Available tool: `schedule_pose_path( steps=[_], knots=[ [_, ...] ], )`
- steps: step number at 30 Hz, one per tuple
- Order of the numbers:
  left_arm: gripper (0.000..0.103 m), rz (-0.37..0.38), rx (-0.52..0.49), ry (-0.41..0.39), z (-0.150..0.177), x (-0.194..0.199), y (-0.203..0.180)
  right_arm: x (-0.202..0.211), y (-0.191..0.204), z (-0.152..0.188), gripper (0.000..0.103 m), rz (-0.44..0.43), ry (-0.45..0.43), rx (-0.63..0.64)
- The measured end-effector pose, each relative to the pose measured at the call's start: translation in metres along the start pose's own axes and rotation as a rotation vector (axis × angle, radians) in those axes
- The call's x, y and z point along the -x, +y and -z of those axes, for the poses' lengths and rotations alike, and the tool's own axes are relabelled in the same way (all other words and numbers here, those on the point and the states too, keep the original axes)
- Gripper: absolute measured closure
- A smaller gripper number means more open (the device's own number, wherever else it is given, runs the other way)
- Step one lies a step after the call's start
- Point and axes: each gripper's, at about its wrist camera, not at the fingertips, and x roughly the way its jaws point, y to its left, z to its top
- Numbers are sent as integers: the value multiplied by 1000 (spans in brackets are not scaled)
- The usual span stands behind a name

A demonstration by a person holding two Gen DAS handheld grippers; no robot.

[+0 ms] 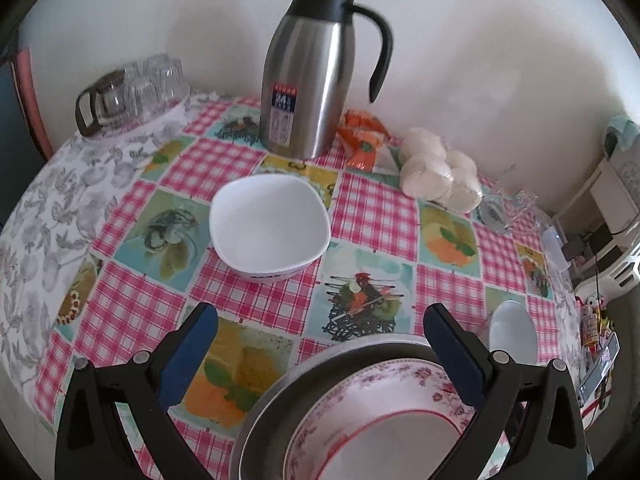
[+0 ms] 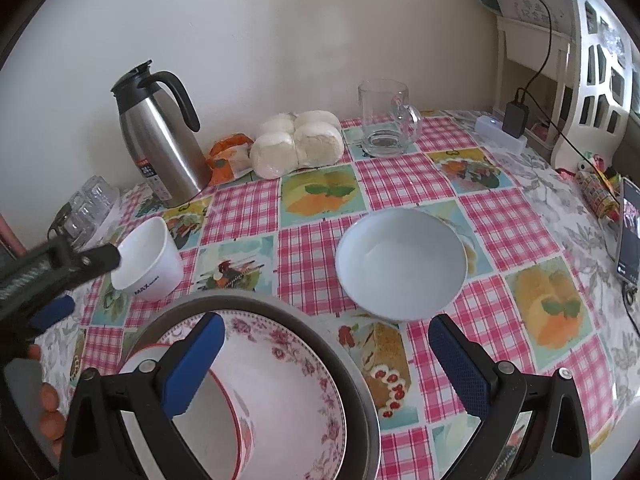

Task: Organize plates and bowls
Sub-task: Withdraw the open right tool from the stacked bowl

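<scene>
A white square-edged bowl [image 1: 270,228] [image 2: 148,260] stands on the checked tablecloth ahead of my left gripper [image 1: 320,314], which is open and holds nothing. Below it lies a stack: a metal plate [image 1: 272,400] [image 2: 260,304], a floral plate [image 1: 384,380] [image 2: 288,392] and a red-rimmed bowl [image 1: 400,440] [image 2: 216,420] on top. A pale round bowl [image 2: 400,264] [image 1: 514,332] sits just ahead of my right gripper [image 2: 326,326], open and empty; its left finger hangs over the stack. In the right wrist view the left gripper [image 2: 60,280] is beside the white bowl.
A steel thermos jug [image 1: 308,76] [image 2: 160,132] stands at the back by the wall, with an orange packet [image 2: 228,156] and bagged white buns [image 2: 298,142] beside it. A glass mug [image 2: 386,118], upturned glasses [image 1: 140,88], a phone [image 2: 630,232] and a white shelf [image 2: 592,64] ring the table.
</scene>
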Motion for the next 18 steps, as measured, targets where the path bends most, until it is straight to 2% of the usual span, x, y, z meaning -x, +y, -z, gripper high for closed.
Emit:
schedule_pose_path(
  steps=[6,10,13,18],
  knots=[
    [1,28,79,57,-9,-22,13,-10,3,-12,0,18,12,3],
    [1,-14,93,40,-18,-28,18,-15,7,-17,0,40,11,21],
    [1,17,127,25,-24,-30,28,-19,10,-21,0,55,9,33],
    [1,23,143,7,-33,-33,40,-27,16,-26,0,58,22,52]
  ],
)
